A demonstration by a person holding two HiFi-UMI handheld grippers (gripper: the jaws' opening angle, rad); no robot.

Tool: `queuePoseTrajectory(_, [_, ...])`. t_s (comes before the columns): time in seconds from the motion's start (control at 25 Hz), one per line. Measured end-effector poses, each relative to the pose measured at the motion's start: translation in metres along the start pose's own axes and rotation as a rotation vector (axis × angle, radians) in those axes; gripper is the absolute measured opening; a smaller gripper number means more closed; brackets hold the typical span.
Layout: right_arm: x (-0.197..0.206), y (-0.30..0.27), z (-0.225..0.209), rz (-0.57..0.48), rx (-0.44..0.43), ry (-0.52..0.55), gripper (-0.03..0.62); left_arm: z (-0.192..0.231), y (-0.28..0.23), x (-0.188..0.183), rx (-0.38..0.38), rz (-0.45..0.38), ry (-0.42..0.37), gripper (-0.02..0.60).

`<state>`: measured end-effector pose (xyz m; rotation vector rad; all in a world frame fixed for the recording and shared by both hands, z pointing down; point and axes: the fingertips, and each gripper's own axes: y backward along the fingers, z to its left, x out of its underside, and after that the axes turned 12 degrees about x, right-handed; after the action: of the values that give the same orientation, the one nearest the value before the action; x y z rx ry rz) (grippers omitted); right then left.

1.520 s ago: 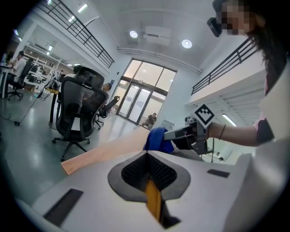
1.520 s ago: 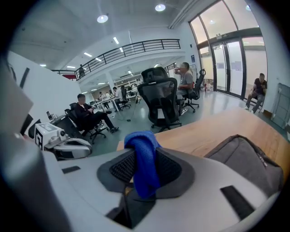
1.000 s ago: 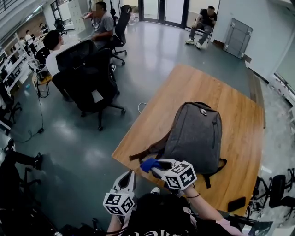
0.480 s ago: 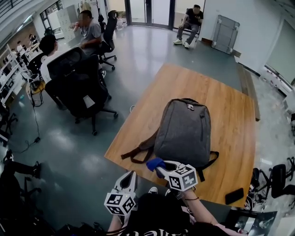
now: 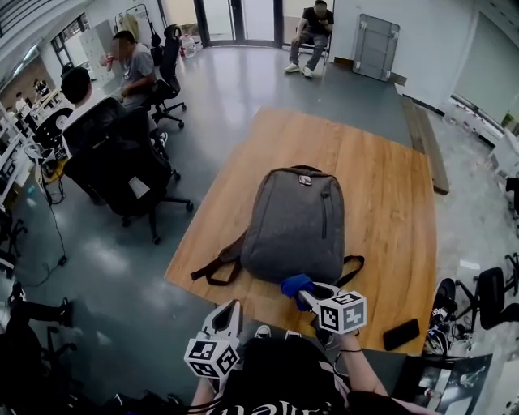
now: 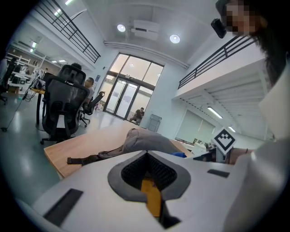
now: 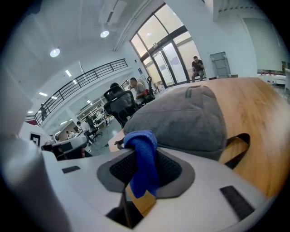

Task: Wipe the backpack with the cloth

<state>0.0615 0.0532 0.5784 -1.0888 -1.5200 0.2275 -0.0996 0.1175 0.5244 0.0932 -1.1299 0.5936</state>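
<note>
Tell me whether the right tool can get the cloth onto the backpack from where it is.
Probably yes. The right tool, shut on the blue cloth, sits at the near edge of the backpack, with nothing between them.

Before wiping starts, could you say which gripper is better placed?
Right: the right gripper holds the cloth by the backpack; the left gripper is shut, empty and short of the table.

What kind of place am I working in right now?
Most likely an open-plan office or workshop hall: black swivel chairs and seated people to one side, glass entrance doors at the far end, and a railed mezzanine overhead. The backpack lies on a wooden table.
</note>
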Motion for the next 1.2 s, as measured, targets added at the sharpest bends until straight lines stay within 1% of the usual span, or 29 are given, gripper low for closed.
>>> queuePoseTrajectory(0.2, [0.008, 0.028, -0.057, -0.019, 0.056, -0.062, 0.117, -0.03, -0.032, 0.005, 0.045, 0.024, -0.018, -0.002])
queuePoseTrajectory(0.32, [0.013, 0.043, -0.084, -0.029, 0.08, -0.092, 0.117, -0.045, -0.048, 0.006, 0.062, 0.033, -0.031, -0.002])
queuePoseTrajectory(0.48, [0.022, 0.059, -0.111, -0.035, 0.113, -0.129, 0.117, -0.062, -0.061, 0.01, 0.079, 0.048, -0.04, -0.002])
queuePoseTrajectory(0.6, [0.024, 0.065, -0.118, -0.034, 0.103, -0.135, 0.117, -0.07, -0.069, 0.016, 0.079, 0.059, -0.045, -0.002])
queuePoseTrajectory(0.68, [0.024, 0.068, -0.111, -0.035, 0.076, -0.128, 0.117, -0.072, -0.071, 0.021, 0.073, 0.064, -0.045, -0.002])
queuePoseTrajectory(0.76, [0.021, 0.067, -0.096, -0.04, 0.033, -0.109, 0.117, -0.069, -0.07, 0.023, 0.06, 0.065, -0.046, -0.002])
queuePoseTrajectory(1.0, [-0.008, 0.049, -0.02, -0.059, -0.135, -0.036, 0.117, -0.046, -0.054, 0.011, -0.003, 0.043, -0.04, -0.002])
queuePoseTrajectory(1.2, [-0.037, 0.017, 0.04, -0.066, -0.22, 0.032, 0.117, -0.017, -0.04, -0.007, -0.031, 0.034, -0.047, -0.002])
